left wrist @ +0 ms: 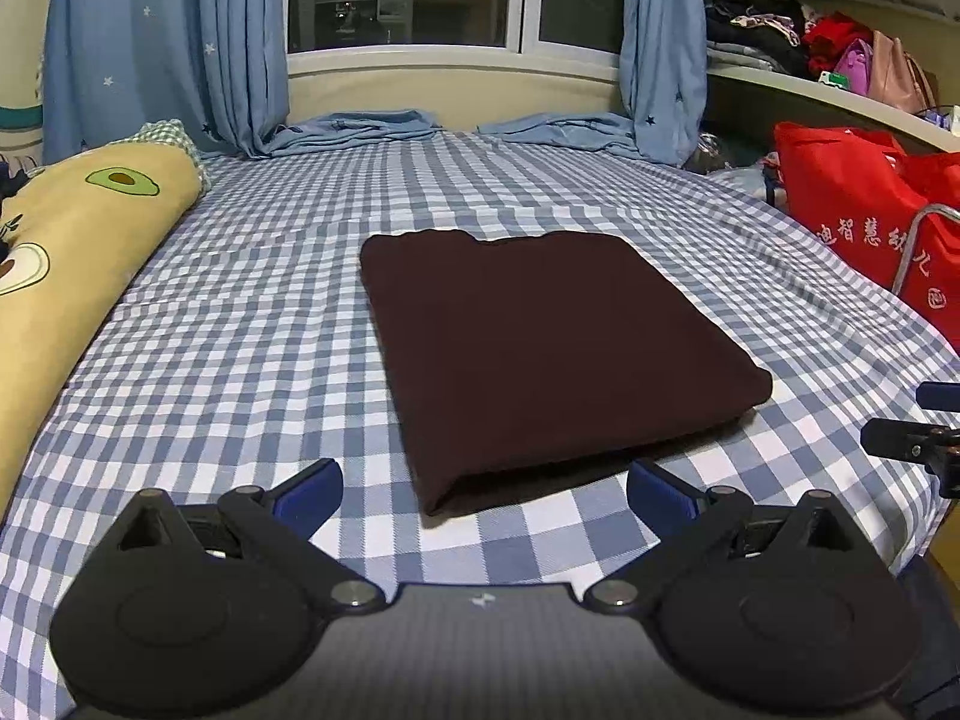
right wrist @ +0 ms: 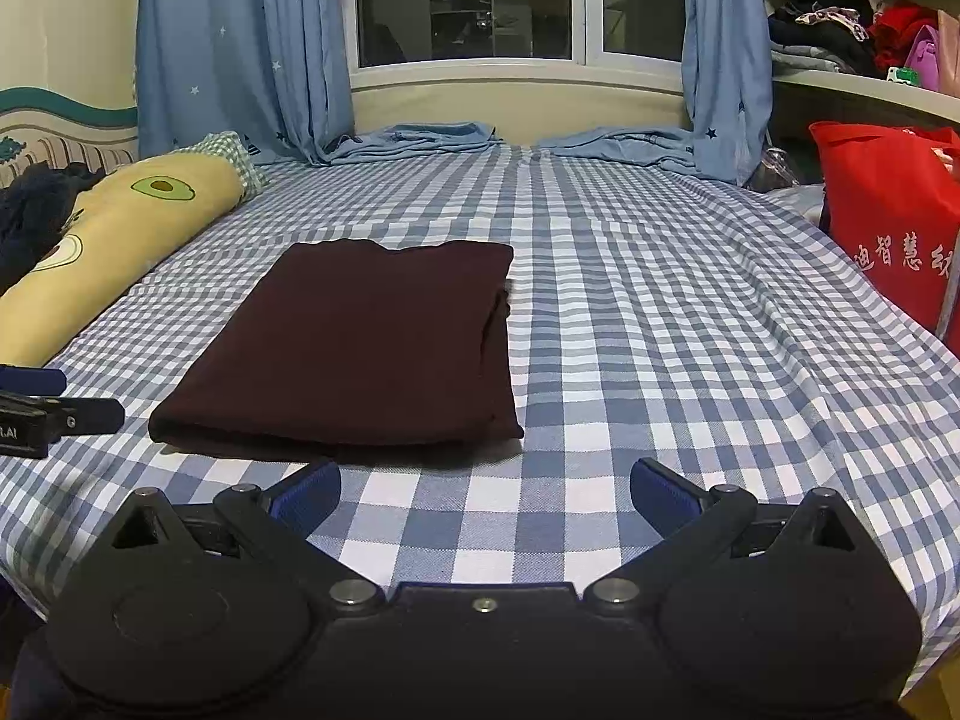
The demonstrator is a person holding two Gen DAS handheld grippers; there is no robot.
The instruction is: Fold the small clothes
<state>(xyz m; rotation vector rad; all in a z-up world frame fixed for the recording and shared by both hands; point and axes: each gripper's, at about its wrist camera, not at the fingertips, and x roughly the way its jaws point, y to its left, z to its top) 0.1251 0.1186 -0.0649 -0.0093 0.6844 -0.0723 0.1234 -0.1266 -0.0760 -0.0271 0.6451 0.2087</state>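
A dark garment (left wrist: 540,348) is seen folded into a rectangle on the checked bed (left wrist: 240,360). It lies directly ahead of the left gripper (left wrist: 485,483), which is nearer; the right gripper (right wrist: 486,483) is offset rightward. Both are held released, empty.

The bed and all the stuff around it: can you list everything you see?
folded garment: one, dark maroon, lying flat in the middle of the bed
bed sheet: one, blue and white check, covering the bed
avocado pillow: one, yellow, along the bed's left edge
curtains: two, blue with stars, either side of the window, hems pooled on the bed
red bag: one, white writing, right of the bed
shelves: white, far right, holding clothes and bags
left gripper: open, empty, near the garment's front edge
right gripper: open, empty, over bare sheet
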